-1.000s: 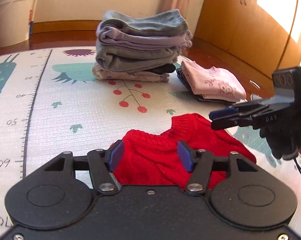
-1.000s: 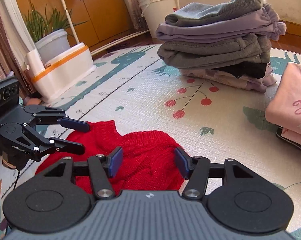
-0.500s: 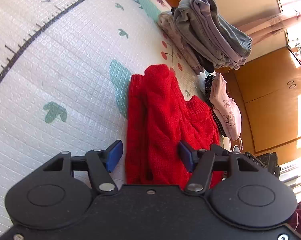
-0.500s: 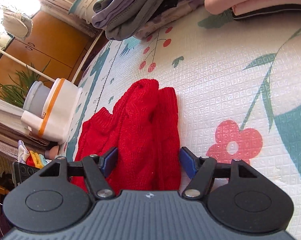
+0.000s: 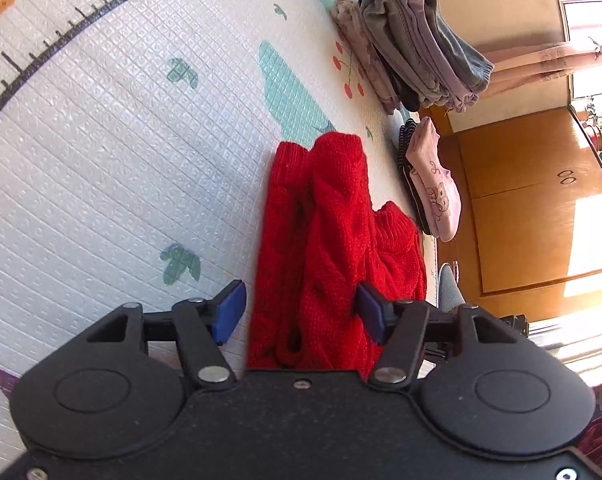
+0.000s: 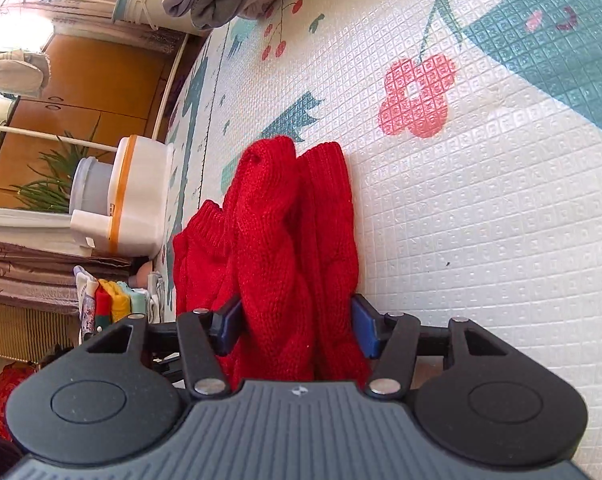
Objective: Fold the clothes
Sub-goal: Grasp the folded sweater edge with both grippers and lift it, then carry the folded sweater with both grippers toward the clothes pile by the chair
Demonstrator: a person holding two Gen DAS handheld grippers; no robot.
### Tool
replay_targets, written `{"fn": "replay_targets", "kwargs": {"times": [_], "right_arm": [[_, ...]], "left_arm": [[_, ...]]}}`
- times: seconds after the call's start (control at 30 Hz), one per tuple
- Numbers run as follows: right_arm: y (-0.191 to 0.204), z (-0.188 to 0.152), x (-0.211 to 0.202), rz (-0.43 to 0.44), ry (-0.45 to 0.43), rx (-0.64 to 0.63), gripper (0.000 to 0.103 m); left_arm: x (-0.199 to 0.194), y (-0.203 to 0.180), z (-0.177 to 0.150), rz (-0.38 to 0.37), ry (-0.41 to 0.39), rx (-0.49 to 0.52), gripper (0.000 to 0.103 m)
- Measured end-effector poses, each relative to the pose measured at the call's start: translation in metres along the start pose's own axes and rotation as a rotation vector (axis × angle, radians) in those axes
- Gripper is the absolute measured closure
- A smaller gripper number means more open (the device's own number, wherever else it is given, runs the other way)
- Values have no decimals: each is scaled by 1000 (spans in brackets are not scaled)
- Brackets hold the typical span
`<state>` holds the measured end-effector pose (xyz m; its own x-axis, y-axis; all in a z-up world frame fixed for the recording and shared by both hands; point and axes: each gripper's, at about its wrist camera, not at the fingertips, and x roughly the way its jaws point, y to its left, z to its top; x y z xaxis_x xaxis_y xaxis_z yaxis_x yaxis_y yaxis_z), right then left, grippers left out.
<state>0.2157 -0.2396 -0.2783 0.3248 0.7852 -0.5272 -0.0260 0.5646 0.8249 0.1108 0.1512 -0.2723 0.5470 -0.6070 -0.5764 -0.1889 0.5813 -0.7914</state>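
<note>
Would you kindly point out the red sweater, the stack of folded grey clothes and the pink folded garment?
red sweater (image 5: 333, 224), left wrist view, on its knitted middle.
stack of folded grey clothes (image 5: 417, 44), left wrist view, on a grey fold.
pink folded garment (image 5: 435, 188), left wrist view, on its printed face.

red sweater (image 5: 333, 240) near end hidden behind gripper bodies, grip perhaps unclear

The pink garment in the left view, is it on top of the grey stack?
No, the pink garment lies beside the grey stack, on a dark item.

Right gripper (image 6: 295, 326) jaws wide around bunched red sweater (image 6: 285, 248), patterned play mat (image 6: 481, 208) beneath
</note>
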Motion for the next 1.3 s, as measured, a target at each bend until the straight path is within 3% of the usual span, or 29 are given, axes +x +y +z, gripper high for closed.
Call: {"fn": "replay_targets", "kwargs": {"times": [0.1,0.43,0.57,0.63,0.7,0.87,0.97,1.17,1.3], "right_arm": [[1,-16,-10,6,8,-9,37],[7,-6,10,-3,28,-100,23],[3,-5,8,-1,41,-82,36],[4,-9,10,4,49,-79,36],[6,-14,12,8,58,-83,37],[5,-16,12,38,58,-59,53],[9,-14,10,68,75,-64,56],[52,3,18,140,142,-112,57],[127,27,40,193,235,-237,57]], "left_arm": [[8,-5,6,18,2,38,38],[29,-10,13,-19,2,30,32],[30,-9,9,-21,-8,23,33],[29,-8,7,-14,-16,22,39],[26,0,8,-30,-18,-4,51],[18,11,3,-96,-20,-52,61],[2,16,3,-141,-37,-88,64],[-64,14,9,-245,-199,-105,65],[-131,10,14,-293,-374,-88,65]]}}
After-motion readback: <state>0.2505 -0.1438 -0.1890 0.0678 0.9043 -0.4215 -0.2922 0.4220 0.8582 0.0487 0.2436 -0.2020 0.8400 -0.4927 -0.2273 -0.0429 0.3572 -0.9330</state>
